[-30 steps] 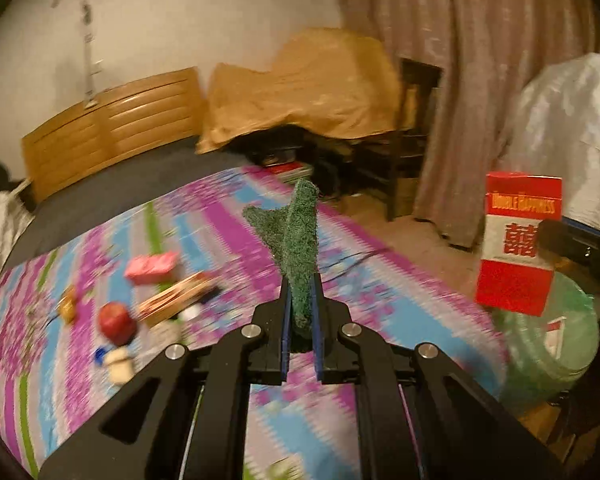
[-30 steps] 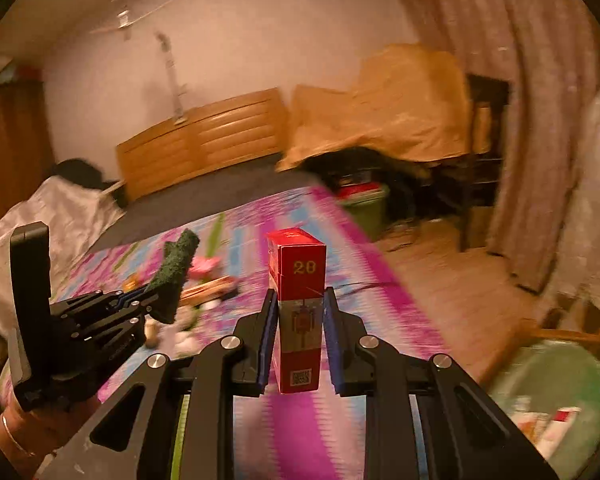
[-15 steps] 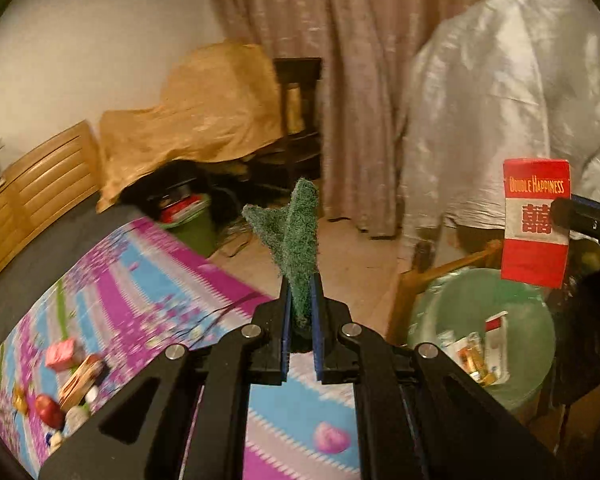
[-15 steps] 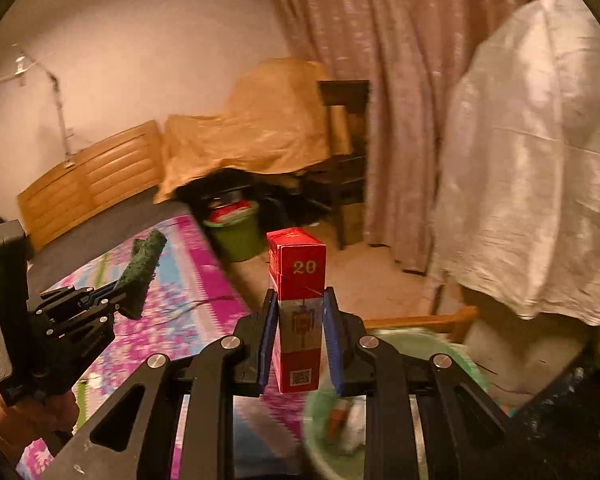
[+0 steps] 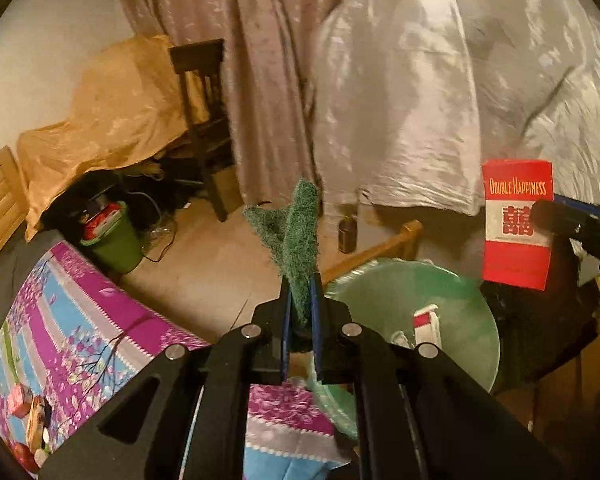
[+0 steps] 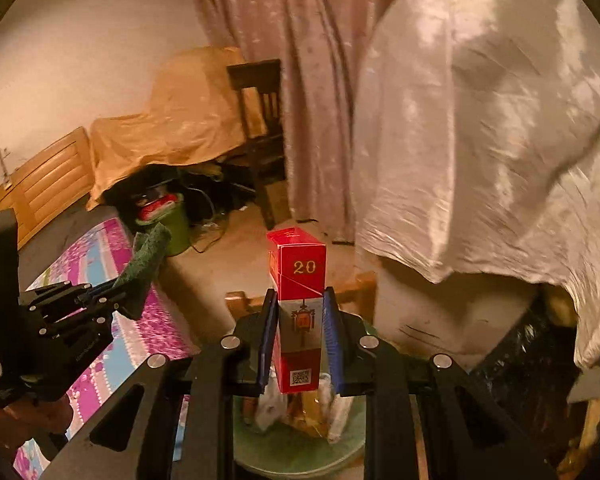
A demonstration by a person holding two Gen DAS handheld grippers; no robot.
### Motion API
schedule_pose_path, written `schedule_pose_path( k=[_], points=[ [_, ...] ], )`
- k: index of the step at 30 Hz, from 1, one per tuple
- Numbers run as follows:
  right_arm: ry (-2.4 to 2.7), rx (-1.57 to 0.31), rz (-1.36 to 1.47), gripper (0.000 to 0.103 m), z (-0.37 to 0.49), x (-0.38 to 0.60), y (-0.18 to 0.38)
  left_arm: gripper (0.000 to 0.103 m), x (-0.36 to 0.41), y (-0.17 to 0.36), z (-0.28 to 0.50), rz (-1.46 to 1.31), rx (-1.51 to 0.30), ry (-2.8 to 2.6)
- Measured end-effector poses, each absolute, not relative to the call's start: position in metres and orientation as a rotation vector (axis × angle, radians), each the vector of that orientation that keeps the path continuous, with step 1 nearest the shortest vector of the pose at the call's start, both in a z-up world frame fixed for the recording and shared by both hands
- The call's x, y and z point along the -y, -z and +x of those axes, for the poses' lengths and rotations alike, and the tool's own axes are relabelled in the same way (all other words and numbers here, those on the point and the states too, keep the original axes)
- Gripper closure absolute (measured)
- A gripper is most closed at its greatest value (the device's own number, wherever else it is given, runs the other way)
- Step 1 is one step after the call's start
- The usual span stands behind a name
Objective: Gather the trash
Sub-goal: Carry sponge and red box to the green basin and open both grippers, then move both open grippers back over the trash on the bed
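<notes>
Jaws clamped both sides: your left gripper (image 5: pixel 299 312) pinches green scouring pad (image 5: pixel 296 236), right gripper (image 6: pixel 299 336) grips red cigarette pack (image 6: pixel 299 300). View swung off bed; pack now above green bin (image 6: pixel 300 450). Release looks next.

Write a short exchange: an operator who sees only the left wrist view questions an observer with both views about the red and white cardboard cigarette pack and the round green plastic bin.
Operator: Is the right gripper shut on the red and white cardboard cigarette pack?
Observer: Yes. Its blue pads press two opposite faces, and the face between them reads 20.
Operator: Is the pack over the round green plastic bin?
Observer: It seems so. The right wrist view shows the bin's trash just beneath the pack's lower end.
</notes>
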State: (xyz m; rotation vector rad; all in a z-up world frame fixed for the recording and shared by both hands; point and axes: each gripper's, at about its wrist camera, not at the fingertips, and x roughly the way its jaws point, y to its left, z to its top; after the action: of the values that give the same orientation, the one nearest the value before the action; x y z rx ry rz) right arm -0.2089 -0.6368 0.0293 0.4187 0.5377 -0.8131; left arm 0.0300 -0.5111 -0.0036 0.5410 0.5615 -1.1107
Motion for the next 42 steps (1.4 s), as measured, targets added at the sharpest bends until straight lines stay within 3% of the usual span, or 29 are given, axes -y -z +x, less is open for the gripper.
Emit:
schedule_pose_path(
  k=[30,32,33,35,42],
  points=[
    [0.787,-0.629,0.462,0.078,-0.203,0.647,0.007,0.095,0.541,0.039,0.007,0.661,-0.598,1.187],
    [0.797,-0.636,0.477,0.071,-0.202,0.651,0.011,0.09,0.543,0.041,0.005,0.667,-0.603,1.212],
    [0.806,-0.638,0.478,0.071,-0.202,0.651,0.012,0.078,0.544,0.043,0.005,0.674,-0.61,1.215],
    [0.815,-0.639,0.484,0.071,-0.204,0.652,0.015,0.07,0.546,0.044,0.003,0.681,-0.601,1.211],
    [0.819,-0.644,0.495,0.071,-0.207,0.654,0.021,0.07,0.546,0.046,0.0,0.694,-0.592,1.209]
  ],
)
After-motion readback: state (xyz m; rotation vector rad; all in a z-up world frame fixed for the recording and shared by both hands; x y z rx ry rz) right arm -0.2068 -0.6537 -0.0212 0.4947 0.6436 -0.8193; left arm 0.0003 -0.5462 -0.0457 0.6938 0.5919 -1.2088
